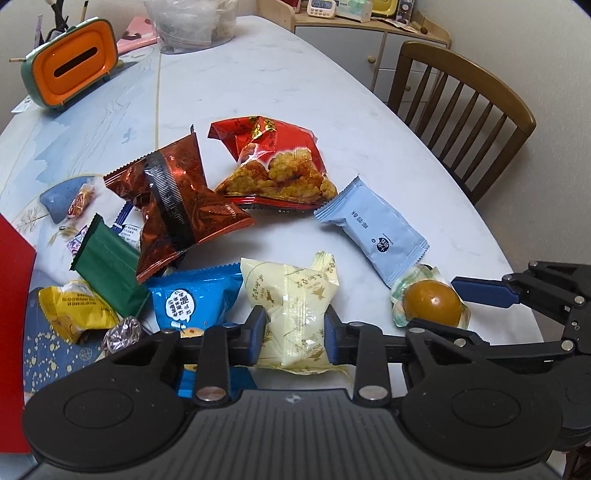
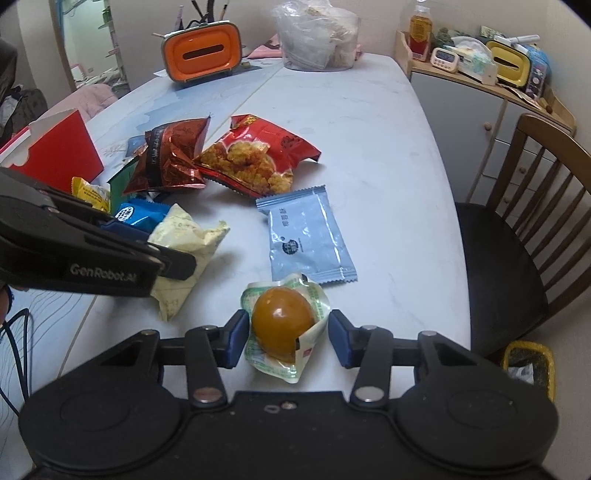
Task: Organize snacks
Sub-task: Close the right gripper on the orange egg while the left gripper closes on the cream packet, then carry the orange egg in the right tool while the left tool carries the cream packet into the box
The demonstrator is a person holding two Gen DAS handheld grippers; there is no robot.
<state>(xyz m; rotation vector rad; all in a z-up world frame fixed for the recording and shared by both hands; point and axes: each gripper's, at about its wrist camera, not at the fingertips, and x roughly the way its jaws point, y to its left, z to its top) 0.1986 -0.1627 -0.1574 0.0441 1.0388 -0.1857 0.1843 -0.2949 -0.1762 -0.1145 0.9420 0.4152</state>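
Snack packs lie scattered on a white marble table (image 1: 280, 81). My left gripper (image 1: 294, 338) is shut on a pale yellow pack (image 1: 295, 306), its blue pads pressing both sides; the pack also shows in the right wrist view (image 2: 184, 251). My right gripper (image 2: 288, 338) is open, its fingers on either side of a packaged brown egg (image 2: 282, 325) without touching it; the egg also shows in the left wrist view (image 1: 432, 302). A light blue pack (image 2: 306, 240) lies just beyond the egg. A red rice-cracker bag (image 1: 273, 162), a brown foil bag (image 1: 177, 206), a blue pack (image 1: 192, 302) and a green pack (image 1: 110, 266) lie to the left.
A red box (image 2: 62, 151) stands at the table's left. An orange tissue box (image 2: 201, 51) and a clear bag (image 2: 317, 33) sit at the far end. A wooden chair (image 2: 517, 229) stands by the right edge, a cabinet (image 2: 472, 110) behind it.
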